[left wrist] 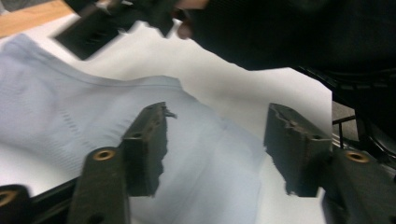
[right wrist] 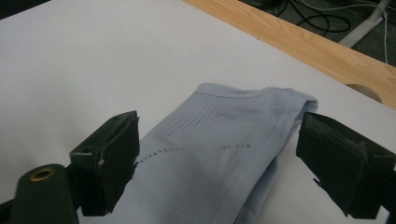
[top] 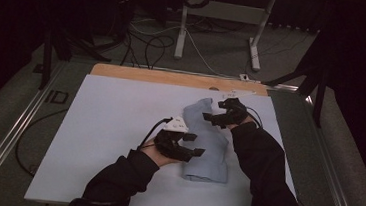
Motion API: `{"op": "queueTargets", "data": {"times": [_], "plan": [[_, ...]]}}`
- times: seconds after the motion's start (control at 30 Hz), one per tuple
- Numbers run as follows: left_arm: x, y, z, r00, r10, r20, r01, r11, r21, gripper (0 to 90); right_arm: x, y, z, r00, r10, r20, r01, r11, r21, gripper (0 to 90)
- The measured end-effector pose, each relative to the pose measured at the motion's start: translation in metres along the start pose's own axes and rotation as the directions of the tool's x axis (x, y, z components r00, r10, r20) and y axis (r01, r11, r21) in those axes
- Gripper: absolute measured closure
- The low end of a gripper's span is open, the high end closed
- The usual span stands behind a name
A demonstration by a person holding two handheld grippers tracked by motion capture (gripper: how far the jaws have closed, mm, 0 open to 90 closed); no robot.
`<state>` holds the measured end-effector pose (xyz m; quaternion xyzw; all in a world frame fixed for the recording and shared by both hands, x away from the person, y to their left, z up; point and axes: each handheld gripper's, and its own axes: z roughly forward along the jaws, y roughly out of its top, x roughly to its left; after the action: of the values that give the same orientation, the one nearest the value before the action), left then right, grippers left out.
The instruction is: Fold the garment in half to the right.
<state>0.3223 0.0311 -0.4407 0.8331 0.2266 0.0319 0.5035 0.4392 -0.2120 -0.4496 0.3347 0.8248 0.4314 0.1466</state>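
A folded pale blue garment [top: 206, 142] lies on the white sheet [top: 113, 127] right of the table's middle, long axis running front to back. My left gripper [top: 192, 145] hovers at its left edge, open, its jaws spread above the cloth [left wrist: 205, 154] with nothing between them. My right gripper [top: 212, 117] is open at the garment's far end. In the right gripper view its jaws straddle the perforated fabric [right wrist: 219, 144] without touching it. The other gripper [left wrist: 112, 21] and a dark sleeve [left wrist: 299, 32] show blurred at the top of the left gripper view.
A strip of bare wooden table [top: 173, 77] runs along the far edge of the sheet. Metal rails [top: 13, 128] flank the table. Beyond it stand a white stand's legs [top: 181, 27] and loose cables [top: 148, 42] on the floor. Wide white sheet lies left of the garment.
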Motion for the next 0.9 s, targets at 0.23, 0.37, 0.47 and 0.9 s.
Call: {"op": "queueTargets", "data": {"times": [0.23,0.37,0.47,0.9], "plan": [[0.014,-0.006,-0.023,0.9996,0.006,-0.029,-0.007,0.9987,-0.05,20.9,0.014,-0.004,-0.008,0.9997,-0.012,-0.023,0.011,0.999,-0.031,13.3],[0.02,-0.007,-0.037,0.9979,0.01,-0.063,-0.014,0.998,-0.062,12.4,0.023,-0.006,-0.013,0.9991,-0.029,-0.031,0.028,0.999,-0.042,13.2],[0.023,-0.008,-0.04,0.9971,0.034,-0.069,-0.034,0.9994,-0.006,0.3,0.03,-0.007,-0.016,0.9982,-0.038,-0.046,0.035,0.998,-0.046,13.2],[0.036,-0.021,-0.063,0.9951,0.048,-0.086,-0.045,0.9985,0.032,0.0,0.05,-0.016,-0.027,0.9958,-0.062,-0.068,0.057,0.996,-0.071,12.7]]}}
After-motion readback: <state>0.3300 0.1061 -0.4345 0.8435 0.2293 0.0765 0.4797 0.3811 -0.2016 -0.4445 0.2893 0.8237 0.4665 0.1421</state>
